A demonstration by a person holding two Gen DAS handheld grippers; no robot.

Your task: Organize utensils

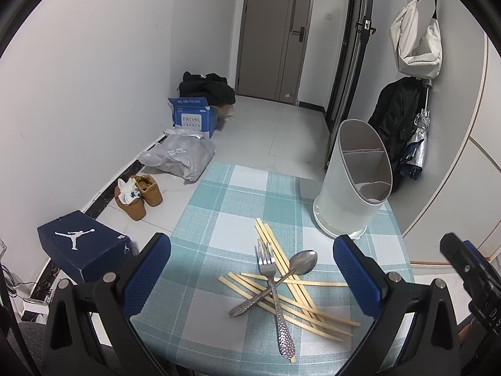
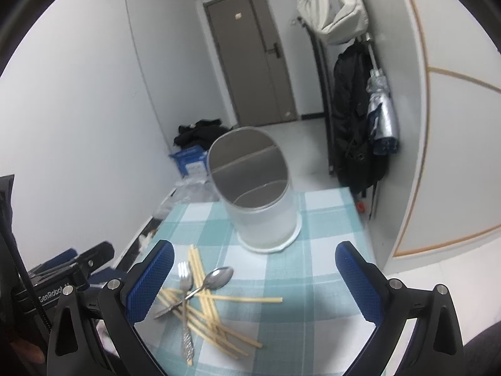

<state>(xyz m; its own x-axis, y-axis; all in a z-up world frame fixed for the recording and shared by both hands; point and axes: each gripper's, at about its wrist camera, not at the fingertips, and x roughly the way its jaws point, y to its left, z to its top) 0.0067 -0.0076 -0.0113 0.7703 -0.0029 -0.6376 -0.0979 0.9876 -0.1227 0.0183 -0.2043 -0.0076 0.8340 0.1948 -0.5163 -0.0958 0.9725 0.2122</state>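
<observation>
On the counter, covered by a teal checked cloth, lies one pile of utensils: one fork, one spoon and a loose bundle of wooden chopsticks, at least eight; the exact count cannot be told where they overlap. The fork and spoon cross each other on top of the chopsticks, bowl and tines pointing away from the cameras. One holder, a frosted cylinder with a slanted rim and an inner divider making two compartments, stands upright at the far right of the counter, apart from the pile; both compartments hold nothing. The left tool is open, its jaws spread wide and gripping nothing; in its view the pile lies between the two blue pads, below them. The right tool is likewise open and gripping nothing; in its view the pile lies just beside the left pad, and the holder stands ahead, between the pads. On the floor stand one pair of brown shoes and one dark shoebox.
</observation>
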